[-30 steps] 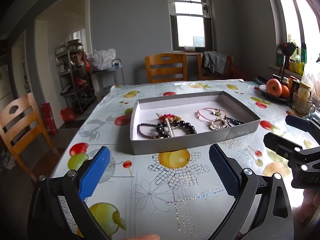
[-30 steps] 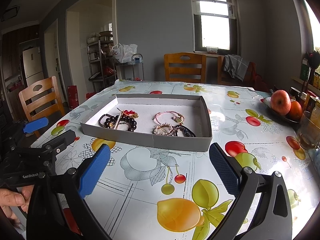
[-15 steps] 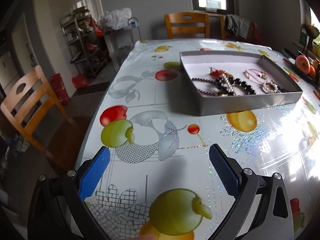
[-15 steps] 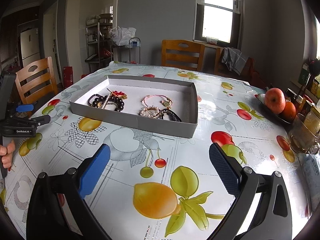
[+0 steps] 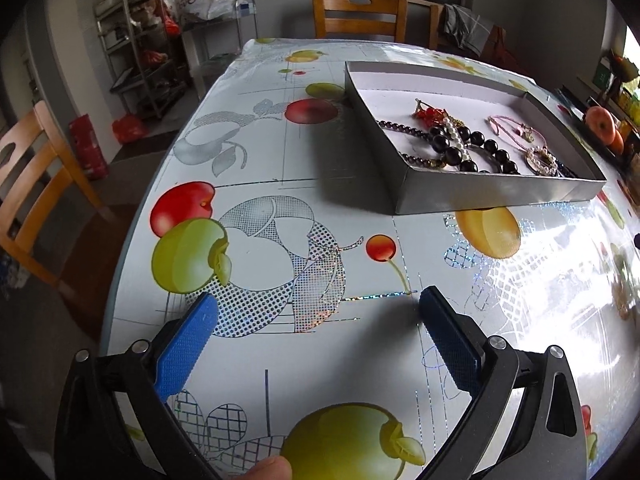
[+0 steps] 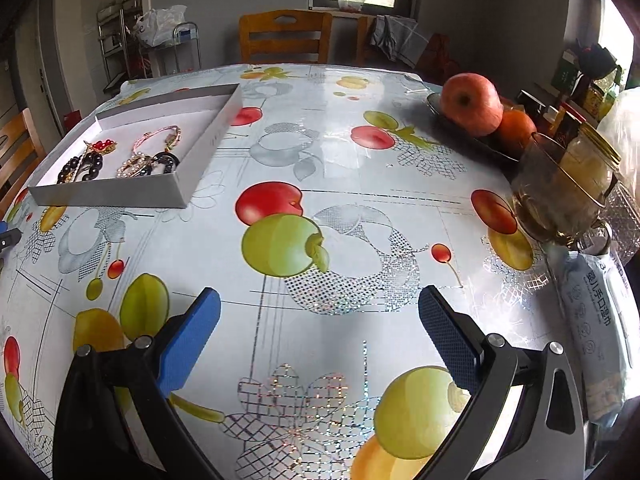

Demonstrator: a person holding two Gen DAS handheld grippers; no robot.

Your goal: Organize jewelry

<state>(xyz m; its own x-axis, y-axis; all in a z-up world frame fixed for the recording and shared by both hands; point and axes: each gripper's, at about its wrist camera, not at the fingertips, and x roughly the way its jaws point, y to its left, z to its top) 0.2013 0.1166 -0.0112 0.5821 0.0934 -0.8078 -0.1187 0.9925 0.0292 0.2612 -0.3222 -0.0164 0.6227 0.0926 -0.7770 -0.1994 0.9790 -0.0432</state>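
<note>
A shallow grey cardboard tray (image 5: 500, 194) sits on the fruit-print table, upper right in the left wrist view and upper left in the right wrist view (image 6: 120, 196). It holds several pieces of jewelry: a black bead bracelet (image 5: 472, 148), a red charm (image 5: 430, 114), a pink cord bracelet (image 5: 512, 126) and a pearl piece (image 5: 542, 160). My left gripper (image 5: 316, 320) is open and empty, low over the table, left of the tray. My right gripper (image 6: 318, 316) is open and empty, right of the tray.
A plate with an apple (image 6: 472, 104) and an orange stands at the right. A glass jar (image 6: 560, 188) and a wet-wipes pack (image 6: 596, 320) lie by the right edge. Wooden chairs (image 5: 360, 12) stand around the table. The table edge (image 5: 124, 260) drops off on the left.
Both grippers have swung apart and tilted down toward the table: the left one moved left of the tray, the right one moved right. Both stay open and empty.
</note>
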